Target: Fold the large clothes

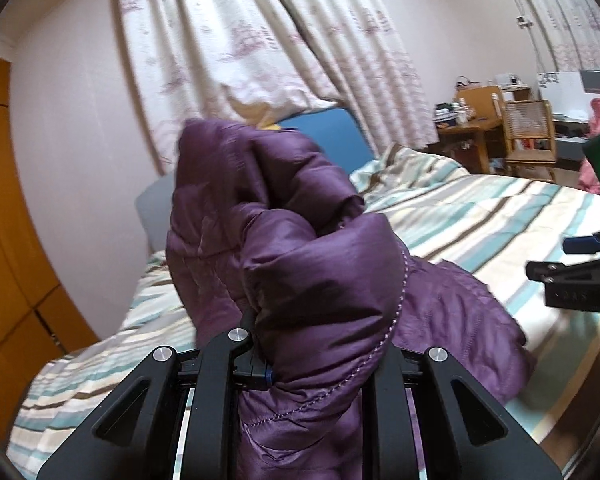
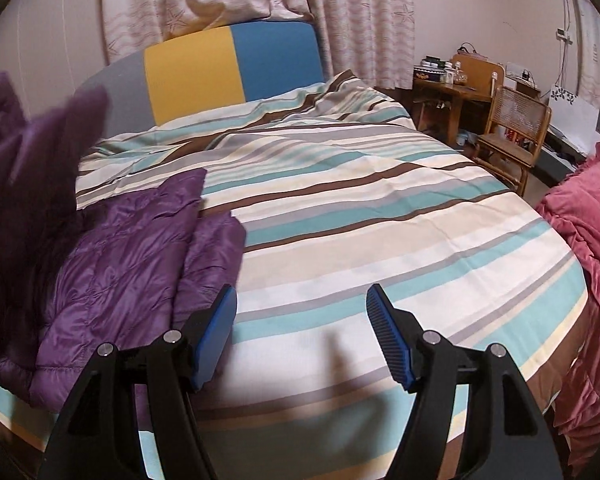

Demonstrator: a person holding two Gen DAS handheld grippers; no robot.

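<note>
A purple quilted down jacket [image 1: 300, 264] fills the middle of the left wrist view. My left gripper [image 1: 312, 360] is shut on a bunched fold of it and holds that part lifted above the striped bed [image 1: 480, 208]. In the right wrist view the rest of the jacket [image 2: 128, 256] lies on the bed's left side, with the lifted part blurred at the far left [image 2: 32, 152]. My right gripper [image 2: 302, 312] is open and empty, low over the striped bedcover [image 2: 380, 216], just right of the jacket's edge. It also shows at the right edge of the left wrist view [image 1: 580, 276].
A headboard of grey, yellow and blue panels [image 2: 236, 64] stands at the bed's far end before patterned curtains [image 2: 340, 12]. A wooden desk [image 2: 448, 92] and chair [image 2: 512, 136] stand at the right. A pink ruffled cloth [image 2: 588, 232] lies at the bed's right side. A wooden wardrobe [image 1: 4, 240] stands left.
</note>
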